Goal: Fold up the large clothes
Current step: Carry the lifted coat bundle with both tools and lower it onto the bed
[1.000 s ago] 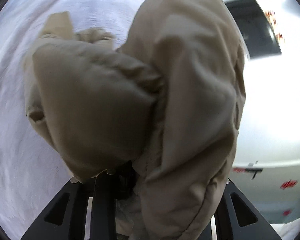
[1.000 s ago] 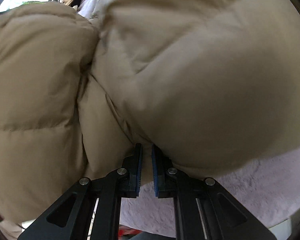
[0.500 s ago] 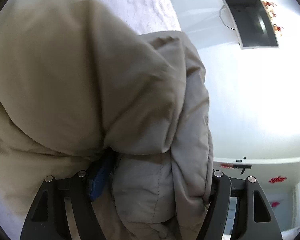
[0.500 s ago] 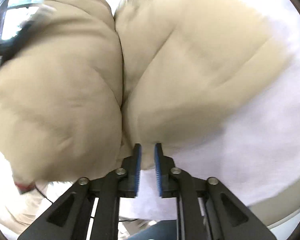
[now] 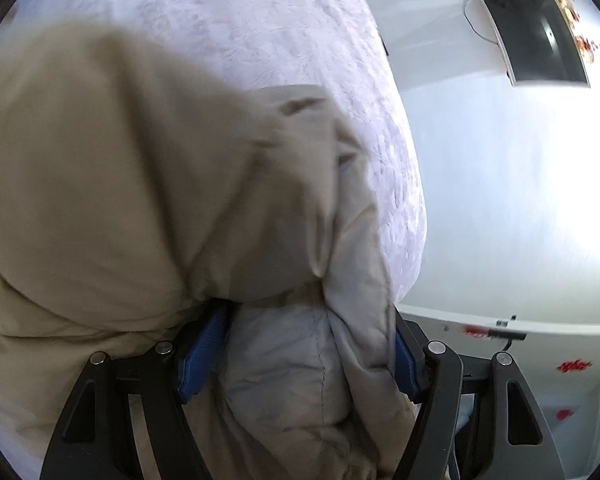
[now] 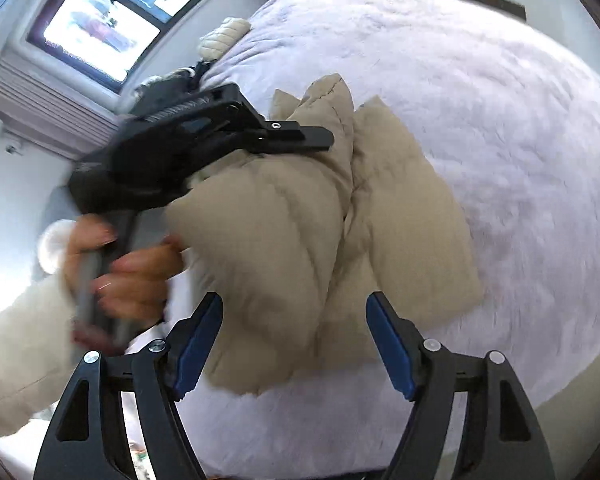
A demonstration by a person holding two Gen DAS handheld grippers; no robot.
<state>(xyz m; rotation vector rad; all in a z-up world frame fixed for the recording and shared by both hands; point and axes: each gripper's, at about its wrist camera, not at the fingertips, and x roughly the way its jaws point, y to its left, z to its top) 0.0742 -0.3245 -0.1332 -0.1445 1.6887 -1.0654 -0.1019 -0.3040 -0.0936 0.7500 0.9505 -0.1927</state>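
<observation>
A beige puffer jacket (image 6: pixel 300 240) lies bunched on the pale lilac bed cover (image 6: pixel 500 100). My right gripper (image 6: pixel 294 340) is open and empty just above the jacket's near edge. My left gripper (image 5: pixel 308 356) has its jaws wide apart with a thick fold of the jacket (image 5: pixel 140 200) bulging between the blue pads (image 5: pixel 204 348); the fabric hides the fingertips. In the right wrist view the left gripper (image 6: pixel 300 140) lies over the jacket's far side, held by a hand (image 6: pixel 120 272).
The bed cover (image 5: pixel 300 40) spreads around the jacket. A white wall with a dark screen (image 5: pixel 540 32) is right of the bed. A window (image 6: pixel 108 24) and a cream cushion (image 6: pixel 224 36) are at the bed's far left.
The right gripper opened and let go of the jacket, which now lies on the bed. The left gripper's jaws widened around the fold it held and came down over the jacket.
</observation>
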